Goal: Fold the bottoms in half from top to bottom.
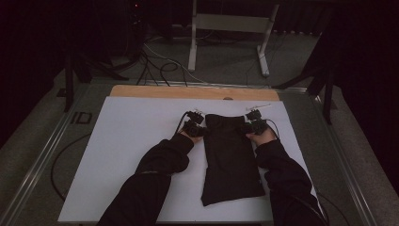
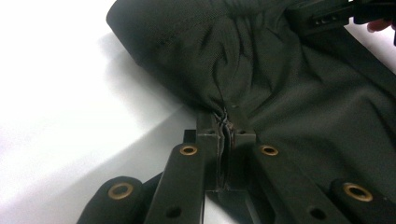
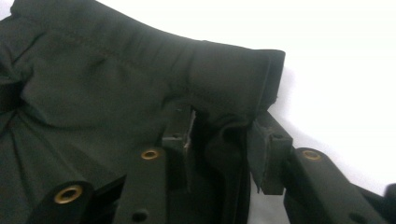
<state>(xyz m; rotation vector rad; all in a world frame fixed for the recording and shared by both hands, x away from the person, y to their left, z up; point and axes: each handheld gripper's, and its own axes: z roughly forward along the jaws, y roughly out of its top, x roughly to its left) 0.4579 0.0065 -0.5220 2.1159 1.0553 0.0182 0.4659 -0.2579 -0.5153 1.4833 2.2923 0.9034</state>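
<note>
A black garment point(image 1: 233, 160) lies folded lengthwise on the white sheet point(image 1: 136, 155), with its gathered waistband at the far end. My left gripper point(image 1: 204, 128) is at the waistband's left edge. In the left gripper view it point(image 2: 225, 119) is shut on a pinched fold of the black cloth point(image 2: 289, 93), which puckers away from the jaws. My right gripper point(image 1: 245, 127) is at the waistband's right corner. In the right gripper view its jaws point(image 3: 224, 133) stand apart, with a loose fold of the cloth point(image 3: 102, 84) hanging between them and the hem draped over the right pad point(image 3: 268, 140).
The white sheet covers a table with a wooden strip point(image 1: 188, 92) along the far edge. Both dark-sleeved forearms come in from the bottom. Beyond the table stand a metal frame point(image 1: 226, 23) and cables point(image 1: 160, 66) on the floor.
</note>
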